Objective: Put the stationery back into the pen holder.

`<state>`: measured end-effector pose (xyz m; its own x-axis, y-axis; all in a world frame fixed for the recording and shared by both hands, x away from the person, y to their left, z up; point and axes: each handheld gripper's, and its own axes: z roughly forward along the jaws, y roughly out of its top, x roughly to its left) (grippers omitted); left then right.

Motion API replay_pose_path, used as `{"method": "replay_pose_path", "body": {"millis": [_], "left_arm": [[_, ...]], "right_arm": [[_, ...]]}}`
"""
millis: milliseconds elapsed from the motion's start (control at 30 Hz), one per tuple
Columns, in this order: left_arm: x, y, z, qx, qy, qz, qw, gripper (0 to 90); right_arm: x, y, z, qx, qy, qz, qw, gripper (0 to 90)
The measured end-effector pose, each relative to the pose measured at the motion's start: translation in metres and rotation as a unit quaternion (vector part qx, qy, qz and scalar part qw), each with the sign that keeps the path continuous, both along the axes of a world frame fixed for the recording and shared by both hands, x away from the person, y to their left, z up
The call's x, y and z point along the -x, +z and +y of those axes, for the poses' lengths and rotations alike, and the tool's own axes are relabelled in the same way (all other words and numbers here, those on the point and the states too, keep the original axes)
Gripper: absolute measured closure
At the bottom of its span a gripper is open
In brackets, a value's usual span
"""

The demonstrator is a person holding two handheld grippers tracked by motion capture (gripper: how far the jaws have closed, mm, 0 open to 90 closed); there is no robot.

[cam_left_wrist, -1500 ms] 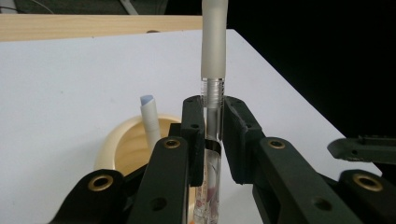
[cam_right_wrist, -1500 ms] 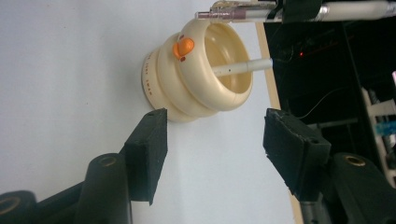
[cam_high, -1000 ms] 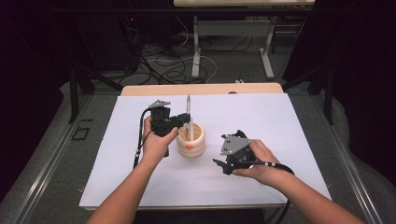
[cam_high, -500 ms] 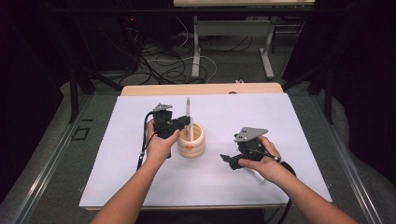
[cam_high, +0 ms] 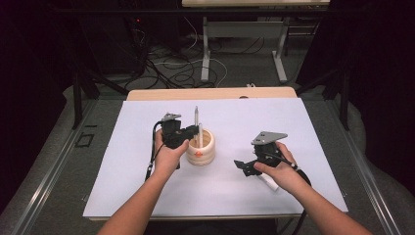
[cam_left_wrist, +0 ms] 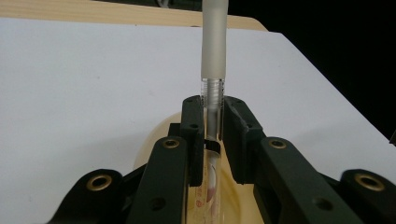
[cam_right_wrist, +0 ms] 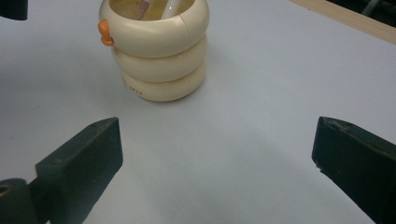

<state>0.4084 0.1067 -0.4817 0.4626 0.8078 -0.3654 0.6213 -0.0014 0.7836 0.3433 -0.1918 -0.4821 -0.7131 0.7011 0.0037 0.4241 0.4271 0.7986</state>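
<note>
Risk: pen [cam_left_wrist: 212, 100], pinched upright in left gripper [cam_high: 188, 134] over cup [cam_high: 201, 147], may catch rim, tip cup on worktop [cam_high: 313, 127]. Left hand [cam_high: 169, 154] beside cup, gripper level. Right gripper [cam_high: 244, 166] jaws just widened, spread, nothing between, pointing at cup, well apart.

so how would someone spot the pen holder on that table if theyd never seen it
Look at the white sheet covering the table, then near its middle, between the two hands. The pen holder is a short cream cup shaped like three stacked rings, with pens standing in it. A small orange knob on its side marks it, and the left gripper is shut on a frosted pen above it.
</note>
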Motion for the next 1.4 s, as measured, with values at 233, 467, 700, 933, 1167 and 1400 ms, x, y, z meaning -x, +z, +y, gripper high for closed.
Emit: {"method": "replay_pose_path", "body": {"millis": [233, 467, 700, 933, 1167, 1400], "left_arm": [[0.004, 0.003, 0.003, 0.005, -0.003, -0.008, 1.0000, 70.8], [0.012, 0.012, 0.011, 0.002, -0.009, -0.025, 0.9996, 57.0], [0.020, 0.017, 0.019, 0.001, -0.023, -0.036, 0.9991, 43.7], [0.030, 0.020, 0.022, -0.001, -0.042, -0.041, 0.9983, 35.2], [0.041, 0.021, 0.023, -0.012, -0.062, -0.044, 0.9970, 31.1], [0.050, 0.022, 0.024, -0.009, -0.076, -0.046, 0.9961, 29.2]], "right_arm": [[-0.002, -0.003, -0.003, -0.003, -0.008, 0.013, 0.9999, 1.7], [-0.003, -0.004, -0.009, 0.015, -0.009, 0.038, 0.9991, 1.5], [-0.003, -0.007, -0.015, 0.047, -0.008, 0.048, 0.9977, 1.7], [-0.002, -0.012, -0.022, 0.085, -0.012, 0.054, 0.9948, 15.6], [0.000, -0.018, -0.030, 0.110, -0.024, 0.065, 0.9915, 21.3], [0.004, -0.023, -0.036, 0.120, -0.042, 0.108, 0.9859, 28.5]]}}
